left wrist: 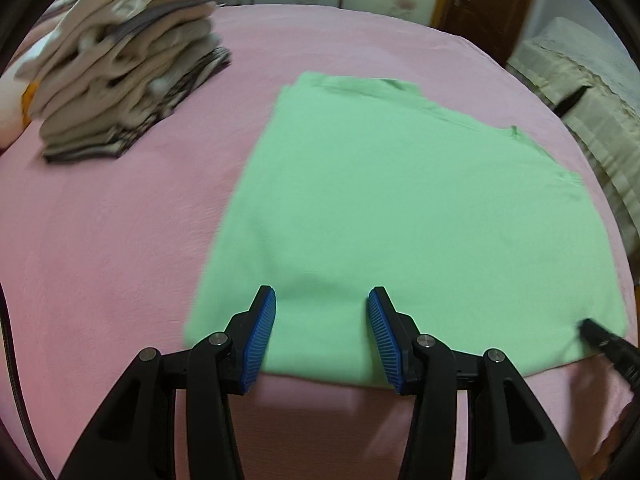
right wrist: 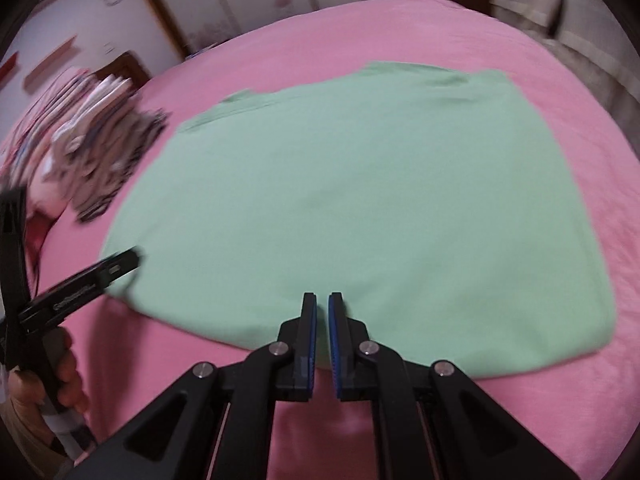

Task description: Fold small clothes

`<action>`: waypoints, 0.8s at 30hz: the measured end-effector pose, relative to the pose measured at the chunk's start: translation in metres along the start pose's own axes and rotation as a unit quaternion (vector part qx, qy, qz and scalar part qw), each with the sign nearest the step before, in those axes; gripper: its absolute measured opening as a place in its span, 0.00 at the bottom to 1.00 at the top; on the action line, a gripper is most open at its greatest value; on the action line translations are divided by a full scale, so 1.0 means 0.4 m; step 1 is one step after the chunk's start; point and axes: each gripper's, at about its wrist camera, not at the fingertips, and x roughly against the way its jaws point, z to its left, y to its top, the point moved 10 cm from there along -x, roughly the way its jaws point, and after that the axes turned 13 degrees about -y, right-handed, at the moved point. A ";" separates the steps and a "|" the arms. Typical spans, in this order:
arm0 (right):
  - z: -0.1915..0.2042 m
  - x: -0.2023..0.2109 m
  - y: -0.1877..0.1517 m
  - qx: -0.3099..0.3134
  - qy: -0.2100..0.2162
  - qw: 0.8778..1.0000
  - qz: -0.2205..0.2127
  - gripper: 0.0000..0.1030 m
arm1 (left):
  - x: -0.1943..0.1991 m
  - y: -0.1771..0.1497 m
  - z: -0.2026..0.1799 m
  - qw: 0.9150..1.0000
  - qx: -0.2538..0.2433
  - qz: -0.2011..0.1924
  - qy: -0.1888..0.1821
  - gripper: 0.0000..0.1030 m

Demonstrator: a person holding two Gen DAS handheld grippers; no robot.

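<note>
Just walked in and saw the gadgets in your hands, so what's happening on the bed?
A person is folding clothes with two handheld grippers. A green garment lies flat on the pink bedsheet. The left gripper hangs over its near edge with jaws wide apart, holding nothing. The right gripper hangs over the same edge, jaws nearly together with a thin gap; whether cloth is pinched is unclear. A stack of folded clothes sits off to the left.

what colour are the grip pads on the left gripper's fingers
Blue, with fine ribbing, on the left gripper pads; clearest in the left wrist view.
</note>
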 end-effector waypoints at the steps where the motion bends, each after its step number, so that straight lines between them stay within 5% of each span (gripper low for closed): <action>1: -0.033 0.003 -0.001 -0.012 -0.006 1.000 -0.003 0.03 | 0.003 -0.003 0.009 1.000 0.002 -0.003 -0.001 0.46; 10: -0.279 0.029 -0.021 -0.093 -0.055 0.994 -0.022 0.02 | 0.012 -0.012 0.036 1.000 -0.016 -0.022 0.000 0.46; 24: -0.210 0.103 -0.016 -0.106 -0.045 0.992 -0.048 0.05 | 0.085 -0.001 0.023 0.999 0.008 -0.039 0.002 0.50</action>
